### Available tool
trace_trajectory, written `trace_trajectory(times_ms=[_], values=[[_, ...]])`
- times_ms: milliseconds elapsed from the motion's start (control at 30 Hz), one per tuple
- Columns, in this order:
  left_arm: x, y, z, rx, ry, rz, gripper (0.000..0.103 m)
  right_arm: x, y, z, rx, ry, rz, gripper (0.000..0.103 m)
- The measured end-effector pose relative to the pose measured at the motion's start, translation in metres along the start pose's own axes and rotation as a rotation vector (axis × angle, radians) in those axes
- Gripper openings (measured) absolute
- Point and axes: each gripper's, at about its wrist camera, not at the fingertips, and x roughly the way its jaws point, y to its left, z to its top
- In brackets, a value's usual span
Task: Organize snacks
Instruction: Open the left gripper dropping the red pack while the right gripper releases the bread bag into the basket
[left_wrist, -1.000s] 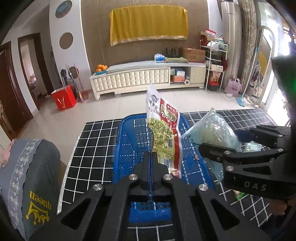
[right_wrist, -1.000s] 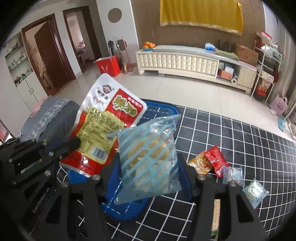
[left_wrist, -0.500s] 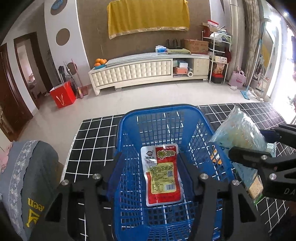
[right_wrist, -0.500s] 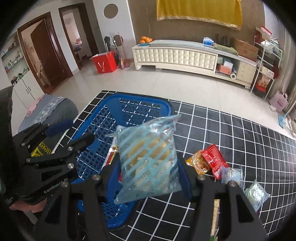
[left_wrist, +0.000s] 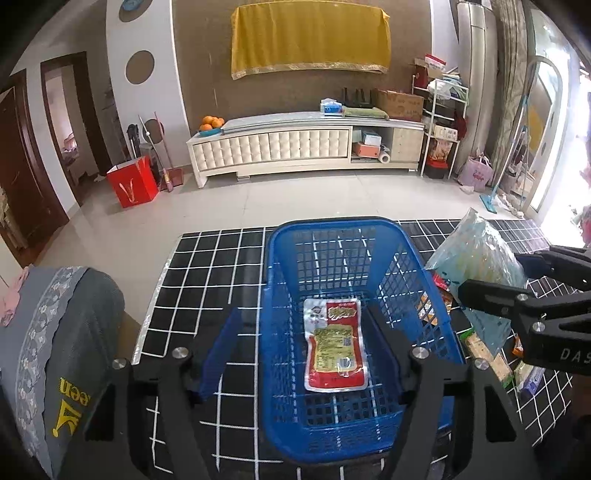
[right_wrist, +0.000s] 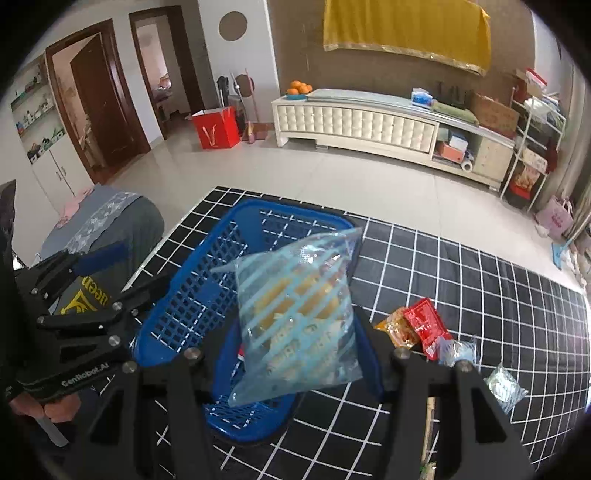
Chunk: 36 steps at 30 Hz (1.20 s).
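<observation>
A blue plastic basket (left_wrist: 332, 229) stands on the black grid mat. A red and yellow snack packet (left_wrist: 334, 347) lies flat on its floor. My left gripper (left_wrist: 303, 350) hovers over the near end of the basket. Its jaws are opening, and nothing is pressed between them. My right gripper (right_wrist: 295, 354) is shut on a pale blue striped bag (right_wrist: 295, 314) of yellow snacks, held above the basket's (right_wrist: 207, 295) right rim. The left wrist view shows that bag (left_wrist: 476, 266) at the right. Loose snacks lie on the mat: an orange packet (right_wrist: 397, 326), a red packet (right_wrist: 424, 326) and a clear blue packet (right_wrist: 458, 350).
A grey cushioned seat (left_wrist: 55, 332) borders the mat (left_wrist: 207, 266) on the left. Another clear packet (right_wrist: 504, 384) lies at the far right. Beyond the mat is tiled floor with a red gift bag (left_wrist: 131, 181) and a white cabinet (left_wrist: 295, 147) against the wall.
The left gripper opened and let go of the red packet, which dropped flat into the basket. That gripper then drew back. The right gripper keeps its hold on the blue bag.
</observation>
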Motion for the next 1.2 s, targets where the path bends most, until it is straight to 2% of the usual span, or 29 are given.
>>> trace_trajectory(times_ms=[267,567,800,900,967,1033,1200], values=[[-0.005,0.017,-0.014,-0.017,0.013,0.0,0.072,0.024,0.02,0.002,-0.034,0.038,0.002,0.061],[0.004,0.033,-0.036,-0.059,0.05,-0.013,0.072,0.064,0.032,-0.019,-0.094,0.135,-0.025,0.061],[0.009,0.028,-0.047,-0.067,0.062,-0.012,0.072,0.069,0.048,-0.033,-0.211,0.13,-0.064,0.062],[0.007,0.027,-0.049,-0.062,0.065,-0.017,0.072,0.067,0.046,-0.035,-0.19,0.155,-0.004,0.065],[0.002,0.027,-0.05,-0.063,0.061,-0.014,0.072,0.064,0.045,-0.037,-0.189,0.161,-0.007,0.071],[-0.001,0.027,-0.05,-0.069,0.062,-0.016,0.072,0.058,0.043,-0.038,-0.183,0.15,-0.012,0.081],[-0.015,0.023,-0.05,-0.065,0.05,-0.016,0.072,0.035,0.03,-0.039,-0.12,0.114,0.004,0.086]])
